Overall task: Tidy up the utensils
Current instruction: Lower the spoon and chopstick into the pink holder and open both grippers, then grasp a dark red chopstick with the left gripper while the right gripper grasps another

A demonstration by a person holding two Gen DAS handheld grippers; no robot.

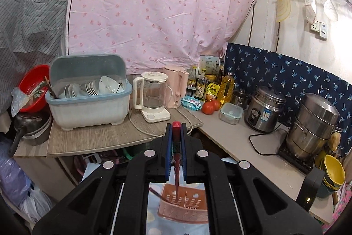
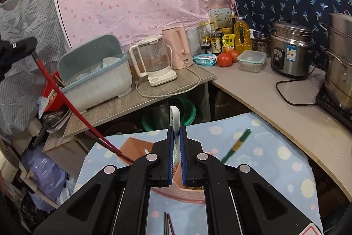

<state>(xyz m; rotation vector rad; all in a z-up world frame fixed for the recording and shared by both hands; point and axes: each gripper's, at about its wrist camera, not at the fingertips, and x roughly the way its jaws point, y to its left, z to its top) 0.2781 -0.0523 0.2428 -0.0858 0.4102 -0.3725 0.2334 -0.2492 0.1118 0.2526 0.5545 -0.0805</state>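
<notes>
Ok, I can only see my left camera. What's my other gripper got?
Observer: The right gripper is shut on a white spoon.
Operator: Is anything lying loose that I can't see?
Observer: Yes, a green chopstick lies flat on the cloth, to the right of the basket.
Operator: Just that one?
Observer: No, two more chopsticks lie at the cloth's near edge, under the right gripper.
</notes>
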